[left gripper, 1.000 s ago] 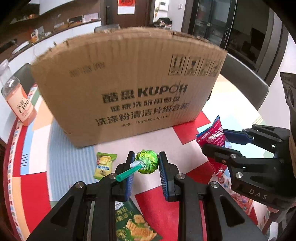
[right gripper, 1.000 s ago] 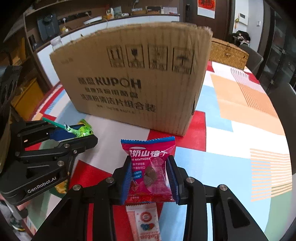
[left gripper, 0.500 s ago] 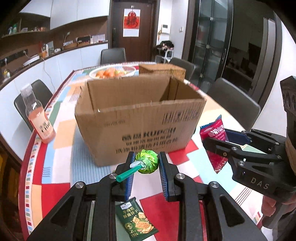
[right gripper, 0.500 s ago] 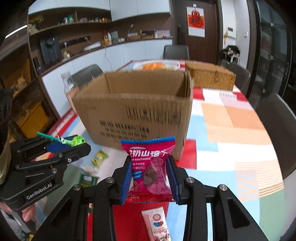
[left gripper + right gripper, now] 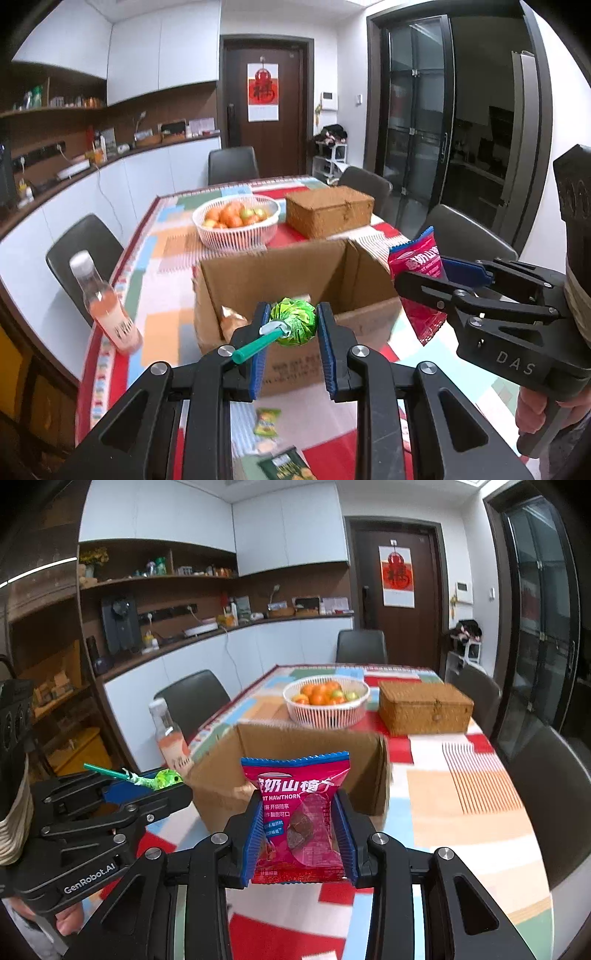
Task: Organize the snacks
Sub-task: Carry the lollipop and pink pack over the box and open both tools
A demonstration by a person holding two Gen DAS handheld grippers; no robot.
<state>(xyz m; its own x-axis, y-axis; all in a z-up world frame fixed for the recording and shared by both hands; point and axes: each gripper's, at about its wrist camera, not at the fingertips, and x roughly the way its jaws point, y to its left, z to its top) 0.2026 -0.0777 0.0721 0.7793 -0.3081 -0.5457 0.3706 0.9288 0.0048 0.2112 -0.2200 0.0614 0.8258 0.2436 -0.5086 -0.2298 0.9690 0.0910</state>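
Progress looks partial: the box [image 5: 291, 291] stands open with at least one packet [image 5: 231, 317] already inside, while the left gripper [image 5: 293, 322] is clamped on a green lollipop [image 5: 293, 321] and the right gripper [image 5: 298, 825] is clamped on a red hawthorn pack [image 5: 299, 812], both held in the air on the near side of the box and not yet over its opening. Only the left view shows the box's inside and the snacks left on the table in front of the box, a yellow-green sweet [image 5: 266, 421] and a green cracker pack [image 5: 284, 466]. The right view hides these but shows the pack's printed face.
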